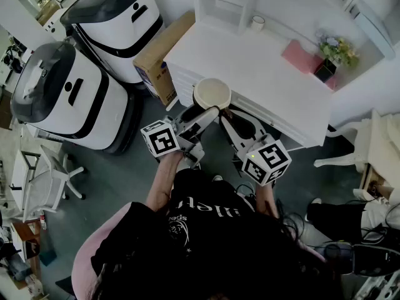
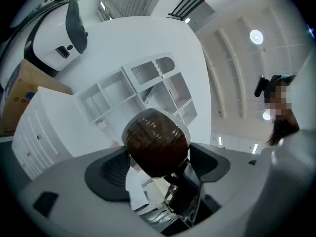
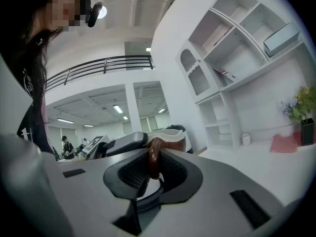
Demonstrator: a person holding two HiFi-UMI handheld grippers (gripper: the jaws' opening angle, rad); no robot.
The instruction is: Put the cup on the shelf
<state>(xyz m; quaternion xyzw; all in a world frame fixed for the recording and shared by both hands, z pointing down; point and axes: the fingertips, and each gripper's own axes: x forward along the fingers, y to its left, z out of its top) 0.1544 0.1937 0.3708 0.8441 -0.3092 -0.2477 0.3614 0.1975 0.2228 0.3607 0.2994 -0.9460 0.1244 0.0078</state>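
Observation:
A cup point(image 1: 212, 92), cream inside and glossy brown outside, is held upright in the air just in front of the white desk point(image 1: 262, 80). My left gripper point(image 1: 206, 109) comes in from the left. In the left gripper view the brown cup body point(image 2: 155, 147) fills the wide gap of the left gripper point(image 2: 157, 163), a pad against each side. My right gripper point(image 1: 226, 115) comes in from the right and is shut on the cup's brown handle point(image 3: 154, 157), seen in the right gripper point(image 3: 154, 171). The white shelf unit point(image 1: 225, 5) stands at the back of the desk; its open compartments point(image 3: 232, 58) lie ahead.
On the desk are a small white cup point(image 1: 257, 22), a pink cloth point(image 1: 301, 56) and a potted plant point(image 1: 334, 50). A cardboard box point(image 1: 164, 55) leans at the desk's left end, beside two large white machines point(image 1: 119, 24) point(image 1: 62, 92). A white chair point(image 1: 350, 158) stands at right.

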